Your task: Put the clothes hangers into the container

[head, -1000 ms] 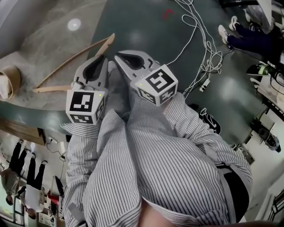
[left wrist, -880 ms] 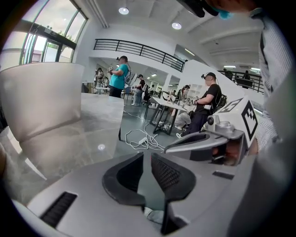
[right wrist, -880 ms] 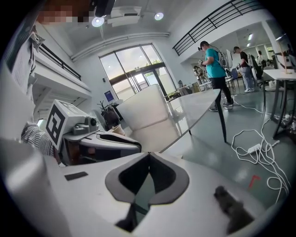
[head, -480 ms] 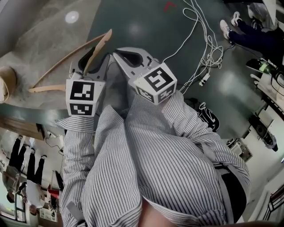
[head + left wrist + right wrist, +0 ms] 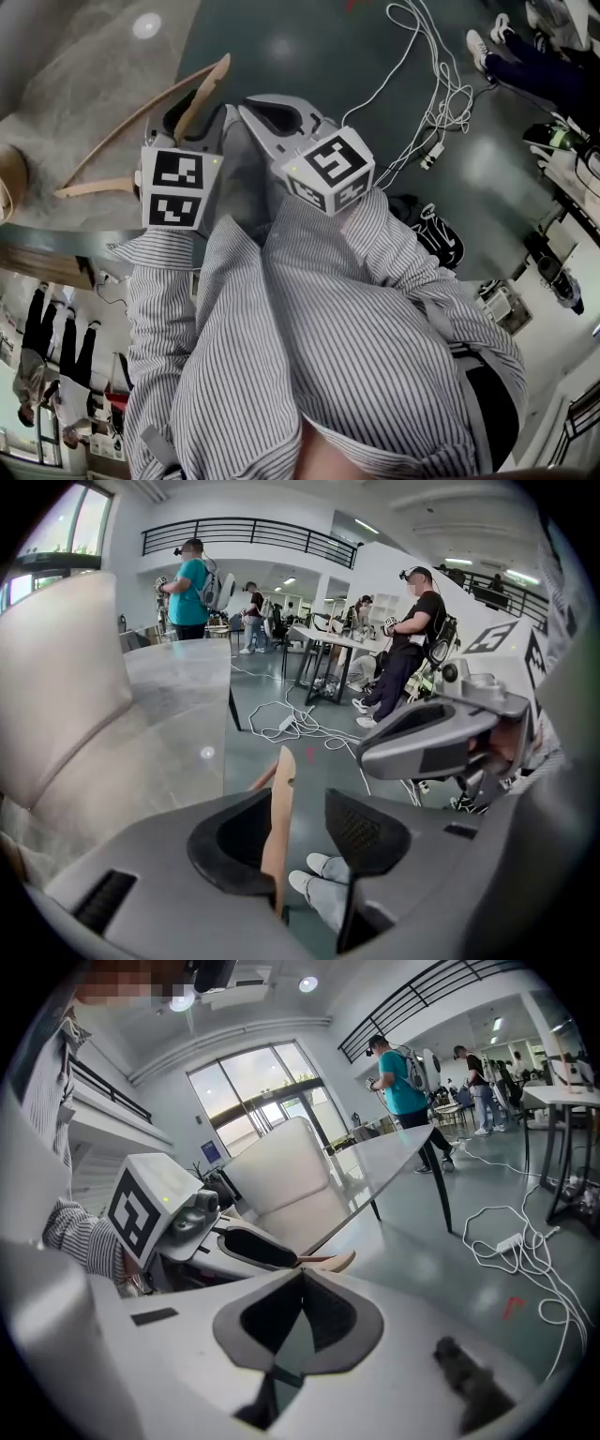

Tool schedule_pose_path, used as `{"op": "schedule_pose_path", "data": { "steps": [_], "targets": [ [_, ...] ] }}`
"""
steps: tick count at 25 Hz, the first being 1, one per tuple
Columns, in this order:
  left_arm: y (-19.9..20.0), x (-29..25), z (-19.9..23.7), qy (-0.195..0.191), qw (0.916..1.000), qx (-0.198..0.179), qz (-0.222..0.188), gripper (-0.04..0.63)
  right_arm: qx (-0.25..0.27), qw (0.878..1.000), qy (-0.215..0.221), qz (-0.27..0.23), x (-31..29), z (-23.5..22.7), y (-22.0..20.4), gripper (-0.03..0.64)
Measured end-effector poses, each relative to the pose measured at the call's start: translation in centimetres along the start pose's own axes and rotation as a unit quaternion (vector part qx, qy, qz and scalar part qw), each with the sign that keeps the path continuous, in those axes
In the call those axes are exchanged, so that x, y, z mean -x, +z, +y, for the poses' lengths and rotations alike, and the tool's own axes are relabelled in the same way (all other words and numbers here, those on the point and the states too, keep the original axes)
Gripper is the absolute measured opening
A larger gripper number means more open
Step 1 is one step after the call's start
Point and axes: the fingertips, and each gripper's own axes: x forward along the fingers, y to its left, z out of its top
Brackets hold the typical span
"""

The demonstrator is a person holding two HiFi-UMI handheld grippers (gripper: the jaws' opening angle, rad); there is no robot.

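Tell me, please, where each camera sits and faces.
Head view: on the person's head, facing steeply down at table and floor; sleeves, left tool, right tool, hanger.
Left gripper view: rides the left tool, looking along its just-opened jaws, hanger between them; right tool at right.
Right gripper view: rides the right tool, along shut jaws toward the table; left tool at left.
Shared: all show the hanger.

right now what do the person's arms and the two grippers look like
Both arms wear long sleeves with fine grey and white stripes. The left gripper and the right gripper are pale grey moulded plastic, with rounded jaws lined by dark pads. Each carries a white cube with black square markers: the left cube and the right cube.
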Motion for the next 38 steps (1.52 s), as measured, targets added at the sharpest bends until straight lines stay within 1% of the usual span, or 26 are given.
{"op": "schedule_pose_path", "data": {
  "steps": [9,13,19,25,28,32,36,38],
  "targets": [
    [-0.5,-1.3,0.3,-0.001,0.9997,-0.006,0.023,0.192,-0.02,1.0,-0.002,0.006,-0.4,-0.5,-1.1,0.015],
    [-1.0,-1.8,0.9,0.004,0.9992,-0.015,0.038,0.192,-0.025,1.0,-0.002,0.006,-0.7,-0.5,-1.4,0.015],
    [-1.2,-2.4,1.0,0.012,0.9987,-0.023,0.044,0.192,-0.033,0.999,0.009,0.001,-0.5,-0.7,-1.8,0.015],
    [-1.4,-3.5,1.3,0.011,0.9979,-0.023,0.059,0.189,-0.042,0.999,0.01,-0.002,-0.3,-1.4,-1.9,0.015],
    [-1.9,-3.7,1.7,0.018,0.997,-0.022,0.072,0.157,-0.043,0.999,0.008,-0.001,-0.2,-1.6,-2.0,0.015],
    [-2.0,-3.8,2.2,0.028,0.9965,-0.017,0.077,0.109,-0.044,0.999,0.006,0.0,-0.5,-2.0,-2.0,0.015],
    [-2.1,-3.9,2.0,0.024,0.9962,-0.027,0.08,0.106,-0.043,0.999,0.007,0.001,-0.5,-2.0,-1.9,0.015],
    [-1.8,-3.7,1.8,0.026,0.9964,-0.032,0.075,0.104,-0.041,0.999,0.007,0.0,-0.3,-1.9,-1.8,0.015]
  ]
}}
